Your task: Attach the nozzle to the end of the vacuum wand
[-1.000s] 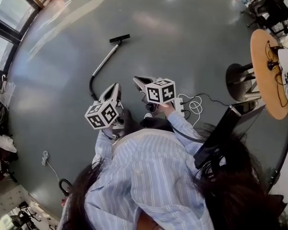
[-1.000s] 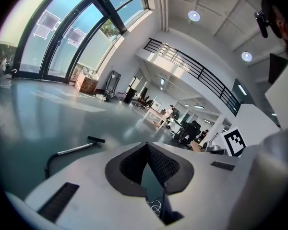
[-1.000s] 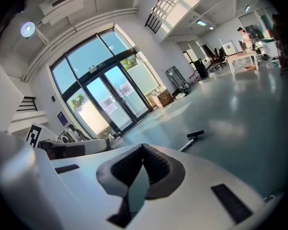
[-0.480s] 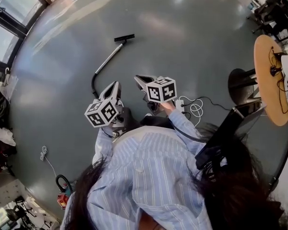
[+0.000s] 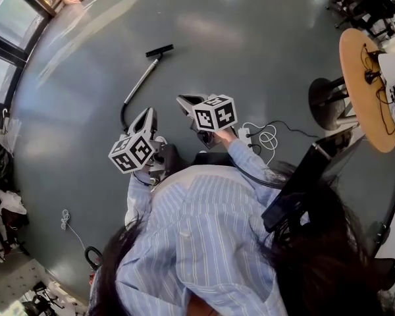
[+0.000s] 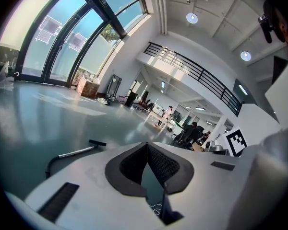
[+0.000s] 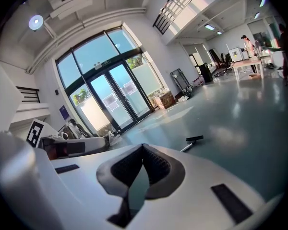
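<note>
Left hand-held gripper (image 5: 145,116): you hold it low in front of your body; in its own view (image 6: 147,147) the jaws are pressed together with nothing between them.
Right hand-held gripper (image 5: 184,102): it is just beside the left one, and its jaws (image 7: 143,150) also meet, gripping nothing.
Vacuum wand (image 5: 141,79): it lies flat on the grey floor (image 5: 250,45) ahead of you, well apart from both jaw tips. A black hose (image 5: 123,114) curves off its near end.
Nozzle (image 5: 159,50): this black crossbar sits at the wand's far end, touching it. You can see it past each gripper (image 6: 97,143) (image 7: 194,139).
Your right side: a coiled white cable (image 5: 266,137) lies on the floor near a round desk (image 5: 359,91).
</note>
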`<state>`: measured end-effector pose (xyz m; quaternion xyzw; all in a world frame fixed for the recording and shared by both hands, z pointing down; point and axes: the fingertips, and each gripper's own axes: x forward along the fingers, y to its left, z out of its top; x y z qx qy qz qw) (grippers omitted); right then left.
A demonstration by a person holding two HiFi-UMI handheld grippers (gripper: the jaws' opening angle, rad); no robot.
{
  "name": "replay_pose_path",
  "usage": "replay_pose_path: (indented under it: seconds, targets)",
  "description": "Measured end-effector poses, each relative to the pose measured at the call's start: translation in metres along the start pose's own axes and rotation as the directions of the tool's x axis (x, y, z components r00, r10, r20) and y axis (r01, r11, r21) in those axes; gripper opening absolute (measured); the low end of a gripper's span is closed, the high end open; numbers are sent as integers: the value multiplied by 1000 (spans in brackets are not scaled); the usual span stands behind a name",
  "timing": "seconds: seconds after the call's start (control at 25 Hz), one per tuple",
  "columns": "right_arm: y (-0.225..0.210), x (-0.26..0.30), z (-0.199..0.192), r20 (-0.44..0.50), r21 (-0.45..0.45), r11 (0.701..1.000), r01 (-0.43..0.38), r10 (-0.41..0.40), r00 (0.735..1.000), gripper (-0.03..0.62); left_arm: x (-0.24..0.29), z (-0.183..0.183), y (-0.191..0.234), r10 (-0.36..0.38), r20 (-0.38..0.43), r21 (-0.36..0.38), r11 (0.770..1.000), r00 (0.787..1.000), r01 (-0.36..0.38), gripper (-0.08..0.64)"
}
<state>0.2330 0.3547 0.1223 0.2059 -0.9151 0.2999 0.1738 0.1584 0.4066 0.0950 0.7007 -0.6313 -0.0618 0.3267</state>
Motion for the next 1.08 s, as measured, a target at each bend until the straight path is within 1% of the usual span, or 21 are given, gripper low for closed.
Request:
replay_pose_path:
  seconds: [0.48, 0.84, 1.08]
  targets:
    - [0, -8, -32, -45, 8, 1000, 1, 0, 999, 6, -10, -23, -1, 11, -9, -21, 1000, 1000, -11, 8]
    - [17, -1, -38, -64, 8, 1000, -9, 9, 998, 6, -26, -24, 10, 23, -5, -51, 998, 1000, -23, 8]
    - [14, -2, -45, -72, 11, 1000, 0, 1, 997, 6, -26, -31, 13, 23, -15, -69, 997, 1000, -24, 8]
